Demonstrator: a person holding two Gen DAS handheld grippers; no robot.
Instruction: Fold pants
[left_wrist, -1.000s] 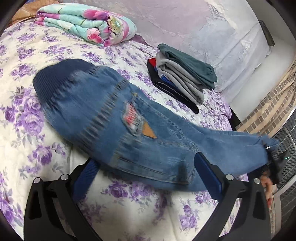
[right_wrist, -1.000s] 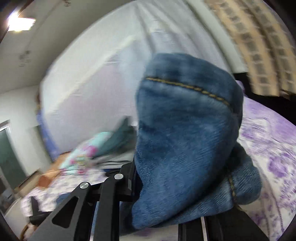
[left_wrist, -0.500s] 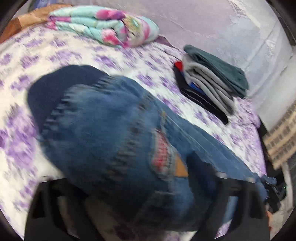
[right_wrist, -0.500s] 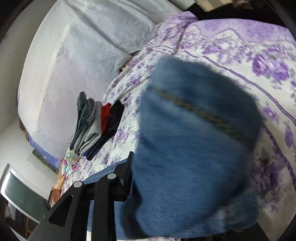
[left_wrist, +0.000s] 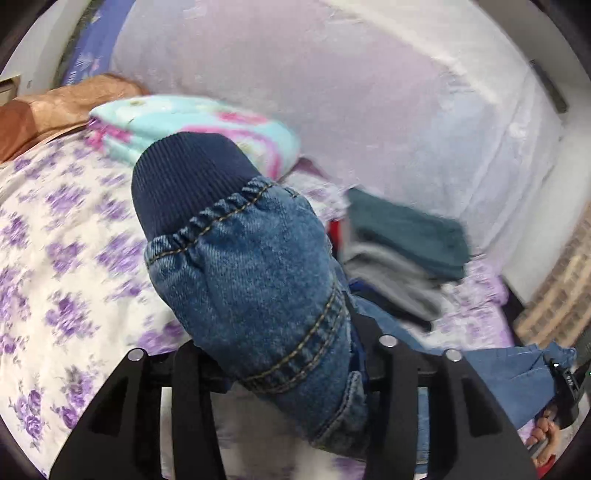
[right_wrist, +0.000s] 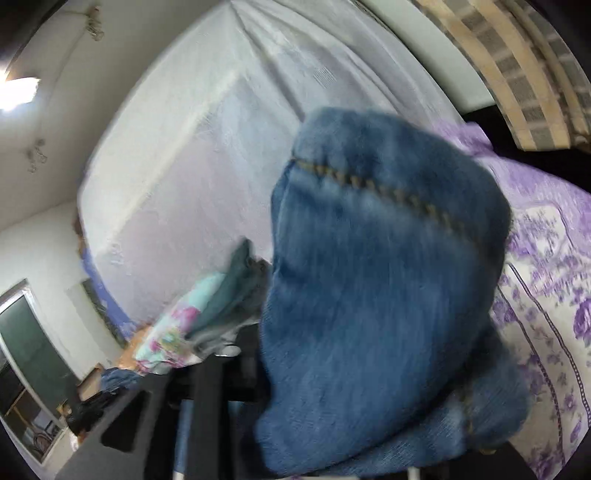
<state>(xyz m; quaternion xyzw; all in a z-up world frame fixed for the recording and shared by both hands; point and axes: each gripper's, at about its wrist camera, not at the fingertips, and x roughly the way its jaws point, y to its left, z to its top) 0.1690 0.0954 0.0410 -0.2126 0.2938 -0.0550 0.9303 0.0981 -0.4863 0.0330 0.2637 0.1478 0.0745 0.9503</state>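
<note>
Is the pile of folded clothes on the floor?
No, the pile sits on the flowery bed, beside the jeans.

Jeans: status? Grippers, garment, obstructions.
Left gripper just closing, clamped on jeans waistband end. Right gripper jaws just opening, denim bunched between them; grip unclear. Folded clothes stack close behind.

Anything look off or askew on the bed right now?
Nothing damaged or spilled. The jeans are bunched up and off the floral bedsheet, waistband end in the left gripper. The stack of folded clothes and rolled blanket sit tidy. Motion blur hides fine detail.
</note>
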